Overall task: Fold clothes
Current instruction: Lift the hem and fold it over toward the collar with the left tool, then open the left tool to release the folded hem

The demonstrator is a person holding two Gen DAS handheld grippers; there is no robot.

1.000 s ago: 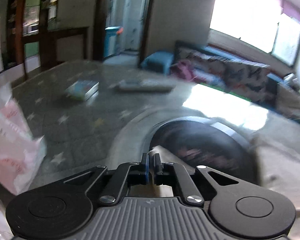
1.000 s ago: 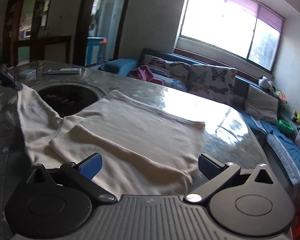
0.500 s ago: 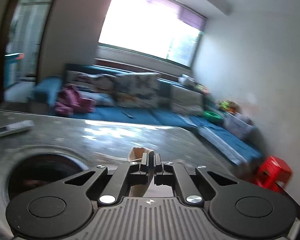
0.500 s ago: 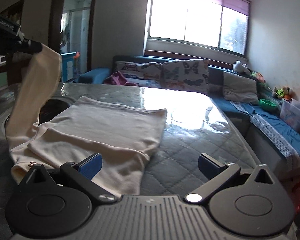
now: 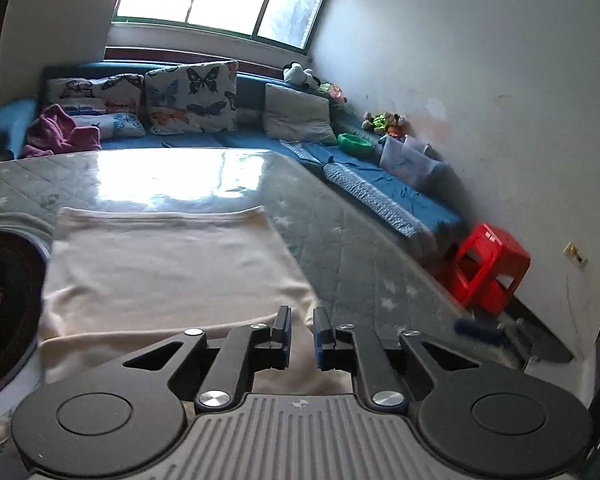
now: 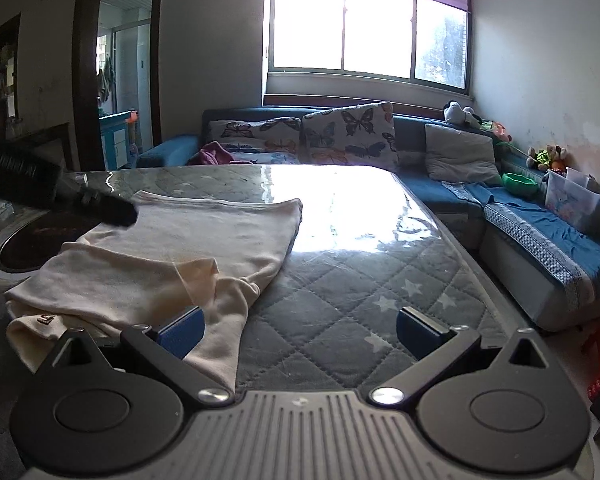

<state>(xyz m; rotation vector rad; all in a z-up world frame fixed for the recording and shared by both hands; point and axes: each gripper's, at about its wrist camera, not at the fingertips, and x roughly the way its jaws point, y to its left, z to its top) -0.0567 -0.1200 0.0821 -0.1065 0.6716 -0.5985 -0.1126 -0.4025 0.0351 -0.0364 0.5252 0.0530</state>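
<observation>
Cream knit garment (image 6: 172, 252), folded, lies toward the left side of the quilted star-print desk (image 6: 360, 288); right half bare. Left gripper (image 5: 301, 334) slightly parted above it, holding nothing; right gripper (image 6: 300, 330) wide apart.

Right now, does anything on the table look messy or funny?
A little. The cream shirt lies mostly flat on the quilted table, but its near corner is bunched, with a sleeve end flopped crookedly on top. One near edge hangs toward the right gripper. Nothing looks spilled or torn.
</observation>
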